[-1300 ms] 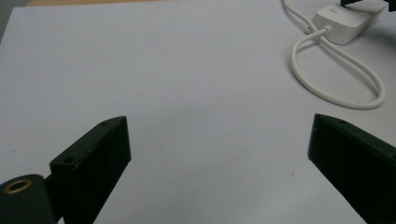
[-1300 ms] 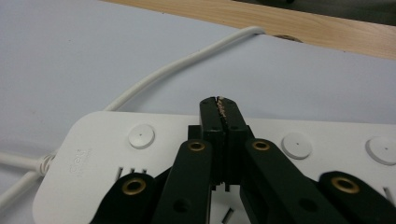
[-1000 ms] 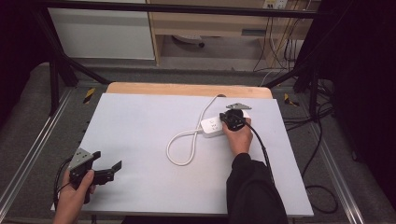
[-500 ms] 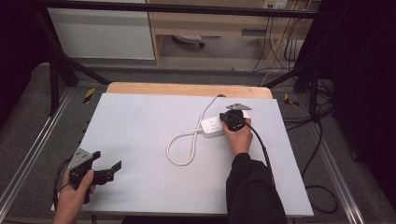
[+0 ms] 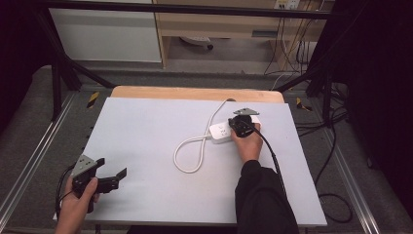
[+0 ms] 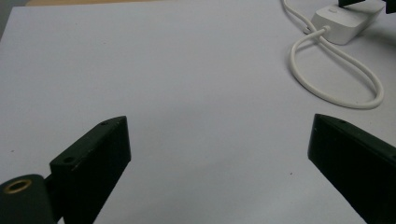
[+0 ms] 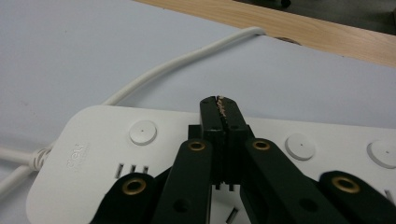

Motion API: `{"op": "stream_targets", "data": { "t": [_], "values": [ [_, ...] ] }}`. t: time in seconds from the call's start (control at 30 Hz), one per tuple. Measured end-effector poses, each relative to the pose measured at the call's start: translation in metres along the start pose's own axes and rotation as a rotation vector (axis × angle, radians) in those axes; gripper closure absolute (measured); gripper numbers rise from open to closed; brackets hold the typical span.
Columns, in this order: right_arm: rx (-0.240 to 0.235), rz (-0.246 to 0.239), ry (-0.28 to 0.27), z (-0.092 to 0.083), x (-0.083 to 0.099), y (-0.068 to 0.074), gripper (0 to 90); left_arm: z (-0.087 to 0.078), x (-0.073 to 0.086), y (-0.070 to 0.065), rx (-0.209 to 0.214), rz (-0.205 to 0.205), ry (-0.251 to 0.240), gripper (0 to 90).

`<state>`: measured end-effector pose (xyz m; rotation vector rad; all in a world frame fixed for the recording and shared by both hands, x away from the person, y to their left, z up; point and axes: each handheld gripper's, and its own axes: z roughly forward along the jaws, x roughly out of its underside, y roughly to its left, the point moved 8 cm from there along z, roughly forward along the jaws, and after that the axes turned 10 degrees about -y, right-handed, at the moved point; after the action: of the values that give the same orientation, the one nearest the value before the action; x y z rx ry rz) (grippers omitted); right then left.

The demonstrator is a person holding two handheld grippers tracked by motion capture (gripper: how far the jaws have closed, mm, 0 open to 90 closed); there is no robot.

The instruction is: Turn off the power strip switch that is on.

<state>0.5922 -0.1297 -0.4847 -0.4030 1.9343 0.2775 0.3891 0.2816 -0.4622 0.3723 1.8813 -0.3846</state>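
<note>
A white power strip [image 5: 220,131] lies on the white table sheet [image 5: 146,126], right of centre, and its white cable [image 5: 191,151] curls into a loop toward me. My right gripper [image 5: 238,127] sits over the strip's right part. Its jaws are pressed together [image 7: 223,109] with nothing between them, pointing down over the strip [image 7: 93,149] between two round buttons [image 7: 143,132]. Whether the tips touch the strip I cannot tell. My left gripper [image 5: 113,168] rests low at the near left corner, open [image 6: 217,135] and holding nothing, facing the distant strip [image 6: 343,21] and cable loop [image 6: 336,79].
The table's bare wooden edge [image 5: 195,92] runs along the far side, where the cable [image 7: 177,65] leaves the sheet. Metal frame rails [image 5: 39,151] flank both sides. Dark cables [image 5: 336,141] trail on the floor at the right. A white cabinet [image 5: 107,34] stands beyond the table.
</note>
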Motion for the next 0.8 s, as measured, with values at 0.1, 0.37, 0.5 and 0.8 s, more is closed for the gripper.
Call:
{"op": "stream_targets", "data": {
  "t": [0.1, 0.37, 0.5, 0.8],
  "values": [
    [-0.003, 0.01, 0.0, 0.0, -0.0001, -0.0003, 90.0, 0.0, 0.0001, 0.0001, 0.0, -0.003, 0.0, 5.6],
    [-0.01, 0.03, -0.004, 0.0002, 0.0, -0.0014, 90.0, 0.0002, 0.0002, 0.0001, 0.0, -0.001, 0.001, 5.7],
    [-0.008, 0.032, -0.005, 0.0, 0.0002, -0.0011, 90.0, 0.0002, 0.0001, 0.0002, -0.001, -0.002, -0.001, 5.6],
    [-0.007, 0.03, -0.009, -0.0001, 0.0005, -0.0011, 90.0, 0.0003, 0.0001, 0.0001, 0.001, 0.002, 0.001, 5.7]
  ]
}}
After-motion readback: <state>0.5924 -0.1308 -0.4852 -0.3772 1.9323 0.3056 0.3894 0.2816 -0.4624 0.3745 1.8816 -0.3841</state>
